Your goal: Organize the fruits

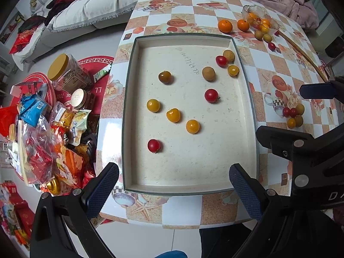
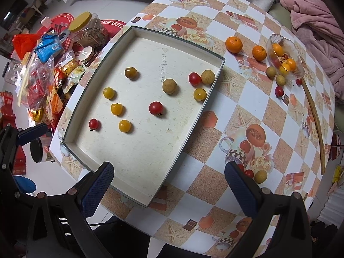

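Observation:
A shallow cream tray (image 1: pixel 189 167) (image 2: pixel 137 163) lies on the checkered table and holds several small fruits: red tomatoes (image 1: pixel 211 95) (image 2: pixel 156 108), yellow tomatoes (image 1: pixel 173 115) (image 2: pixel 116 109) and brown longans (image 1: pixel 208 73) (image 2: pixel 169 86). Two oranges (image 1: pixel 225 26) (image 2: pixel 234 44) and a tipped glass bowl (image 1: pixel 261 19) (image 2: pixel 286 61) of fruit lie beyond it. A small fruit cluster (image 1: pixel 293 114) (image 2: pixel 255 174) sits right of the tray. My left gripper (image 1: pixel 174 189) is open and empty at the tray's near edge. My right gripper (image 2: pixel 169 191) is open and empty over the tray's near right corner.
Snack bags and jars (image 1: pixel 53 111) (image 2: pixel 49 64) pile up on a low red stand left of the table. A long wooden stick (image 2: pixel 316 120) lies at the table's right edge. A pink blanket (image 2: pixel 318 25) and a sofa (image 1: pixel 90 6) lie behind.

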